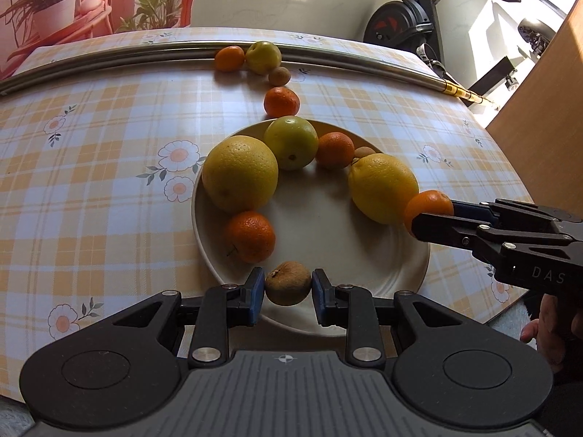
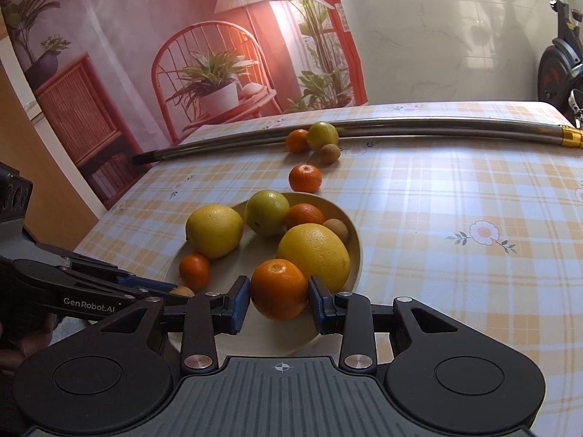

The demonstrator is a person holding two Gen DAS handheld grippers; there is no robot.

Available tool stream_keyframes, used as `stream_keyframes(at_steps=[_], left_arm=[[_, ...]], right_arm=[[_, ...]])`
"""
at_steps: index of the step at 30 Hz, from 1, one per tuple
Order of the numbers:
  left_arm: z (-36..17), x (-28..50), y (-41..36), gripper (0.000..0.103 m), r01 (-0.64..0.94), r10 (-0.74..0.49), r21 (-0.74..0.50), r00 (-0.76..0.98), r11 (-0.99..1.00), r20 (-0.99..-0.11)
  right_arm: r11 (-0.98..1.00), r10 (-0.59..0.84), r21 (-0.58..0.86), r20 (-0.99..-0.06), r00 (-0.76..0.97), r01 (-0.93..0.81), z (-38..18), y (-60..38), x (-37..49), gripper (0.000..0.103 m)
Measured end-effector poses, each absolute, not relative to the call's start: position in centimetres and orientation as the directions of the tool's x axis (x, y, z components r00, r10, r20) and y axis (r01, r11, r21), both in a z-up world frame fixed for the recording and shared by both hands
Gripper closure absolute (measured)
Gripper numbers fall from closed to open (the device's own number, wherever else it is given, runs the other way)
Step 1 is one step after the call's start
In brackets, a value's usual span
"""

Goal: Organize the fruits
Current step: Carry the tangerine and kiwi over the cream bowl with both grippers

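A cream plate point(image 1: 364, 273) holds two large yellow citrus fruits, a green-yellow apple point(image 1: 291, 142), two tangerines and a small brown fruit. At the plate's near rim, my left gripper point(image 1: 288, 287) is shut on a brown kiwi point(image 1: 288, 282), its blue pads touching both sides. My right gripper point(image 2: 278, 295) is shut on a tangerine point(image 2: 278, 289) at the plate's right edge, beside the lemon point(image 1: 382, 187). The right gripper point(image 1: 431, 213) enters the left wrist view from the right. The left gripper point(image 2: 171, 289) shows at the left of the right wrist view, hiding most of the kiwi.
Beyond the plate, a tangerine point(image 1: 281, 101), a small brown fruit point(image 1: 279, 75), a green apple point(image 1: 263, 57) and another tangerine point(image 1: 229, 58) lie loose on the checked tablecloth. A long metal pole point(image 1: 109, 58) runs along the far side. An exercise bike point(image 1: 408, 18) stands behind the table.
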State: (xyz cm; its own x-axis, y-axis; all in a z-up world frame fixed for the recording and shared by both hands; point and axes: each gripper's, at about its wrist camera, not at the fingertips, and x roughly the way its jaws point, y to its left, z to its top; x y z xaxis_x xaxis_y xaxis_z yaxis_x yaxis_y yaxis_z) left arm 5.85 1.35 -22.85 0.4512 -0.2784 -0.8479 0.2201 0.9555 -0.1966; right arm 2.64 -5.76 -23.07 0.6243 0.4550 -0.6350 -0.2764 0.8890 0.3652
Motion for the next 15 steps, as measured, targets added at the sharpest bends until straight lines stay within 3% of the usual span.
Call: stream_keyframes(at_steps=[6, 15], left_arm=[[-23.1, 5.9, 1.2, 0.073, 0.231, -0.250, -0.157, 0.464, 0.960, -0.850], [-23.5, 6.1, 0.9, 0.073, 0.231, -0.224, -0.124, 0.480, 0.965, -0.848]], right_arm=[[0.905, 0.425, 0.341, -0.705, 0.567, -0.254, -24.3, -4.9, 3.3, 0.071], [0.920, 0.391, 0.294, -0.739, 0.549, -0.259, -24.7, -4.0, 4.0, 0.071]])
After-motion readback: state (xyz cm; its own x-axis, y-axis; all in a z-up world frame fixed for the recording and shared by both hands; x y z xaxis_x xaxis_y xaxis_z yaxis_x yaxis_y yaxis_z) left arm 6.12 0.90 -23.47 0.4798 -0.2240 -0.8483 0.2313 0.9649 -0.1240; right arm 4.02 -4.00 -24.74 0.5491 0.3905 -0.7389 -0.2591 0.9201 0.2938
